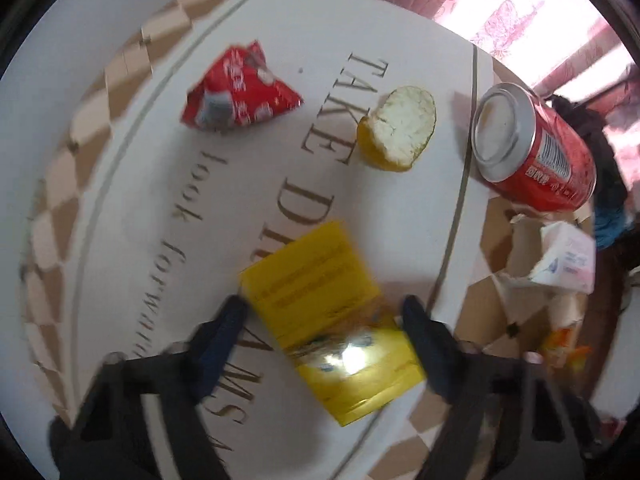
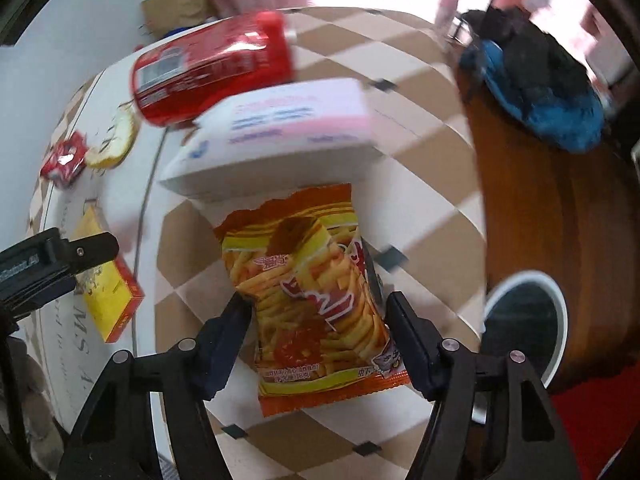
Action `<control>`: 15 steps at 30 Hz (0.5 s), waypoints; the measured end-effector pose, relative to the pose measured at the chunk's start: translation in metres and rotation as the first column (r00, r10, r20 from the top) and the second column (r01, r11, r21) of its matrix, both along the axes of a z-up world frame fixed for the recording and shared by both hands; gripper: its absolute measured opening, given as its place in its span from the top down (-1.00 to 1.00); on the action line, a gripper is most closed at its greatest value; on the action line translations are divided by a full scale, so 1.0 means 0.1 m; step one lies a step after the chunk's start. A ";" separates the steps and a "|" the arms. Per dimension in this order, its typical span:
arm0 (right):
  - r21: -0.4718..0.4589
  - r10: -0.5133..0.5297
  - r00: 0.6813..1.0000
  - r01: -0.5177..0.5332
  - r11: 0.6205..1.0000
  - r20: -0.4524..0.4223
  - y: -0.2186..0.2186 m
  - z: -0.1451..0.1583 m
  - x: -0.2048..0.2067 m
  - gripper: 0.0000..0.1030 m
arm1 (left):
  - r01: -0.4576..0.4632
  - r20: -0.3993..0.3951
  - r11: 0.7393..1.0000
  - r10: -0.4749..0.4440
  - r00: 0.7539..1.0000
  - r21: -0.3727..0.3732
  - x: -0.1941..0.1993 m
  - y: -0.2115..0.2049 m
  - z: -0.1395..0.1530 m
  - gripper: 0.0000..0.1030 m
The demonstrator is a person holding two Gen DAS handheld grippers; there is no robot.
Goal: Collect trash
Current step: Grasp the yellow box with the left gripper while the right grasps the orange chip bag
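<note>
My left gripper (image 1: 324,312) is open, with its fingers on either side of a yellow box (image 1: 328,316) that lies flat on the white tablecloth (image 1: 132,184). The box also shows in the right wrist view (image 2: 108,292), with the left gripper (image 2: 60,260) over it. My right gripper (image 2: 316,308) is open around an orange fries snack bag (image 2: 316,296) lying on the checkered part of the cloth. A red crumpled wrapper (image 1: 240,92), a piece of fruit peel (image 1: 396,128), a red soda can (image 1: 532,144) on its side and a torn white-pink carton (image 1: 560,260) lie further out.
A white bin (image 2: 528,320) with a dark inside stands on the floor to the right of the table. A brown wooden surface (image 2: 540,200) holds blue and black cloth (image 2: 540,92). Pink curtains (image 1: 520,20) hang behind. The can (image 2: 212,68) and carton (image 2: 280,136) lie just beyond the snack bag.
</note>
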State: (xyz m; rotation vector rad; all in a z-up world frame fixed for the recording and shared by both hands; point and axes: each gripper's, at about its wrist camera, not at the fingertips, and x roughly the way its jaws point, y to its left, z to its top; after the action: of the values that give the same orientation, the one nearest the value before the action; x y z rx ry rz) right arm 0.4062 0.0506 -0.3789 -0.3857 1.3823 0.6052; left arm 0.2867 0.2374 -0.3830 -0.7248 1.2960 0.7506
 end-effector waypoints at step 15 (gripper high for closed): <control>0.023 -0.020 0.993 0.023 0.999 -0.119 -0.17 -0.05 -0.03 -0.64 | 0.250 -0.064 0.968 -0.250 0.966 -0.015 -0.15 -0.02 -0.11 -0.40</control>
State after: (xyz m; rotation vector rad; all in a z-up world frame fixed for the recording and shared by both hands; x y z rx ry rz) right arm 0.4036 0.0333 -0.3841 -0.3188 1.4894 0.6352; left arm 0.2717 0.2352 -0.3939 -0.5323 1.4191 0.5691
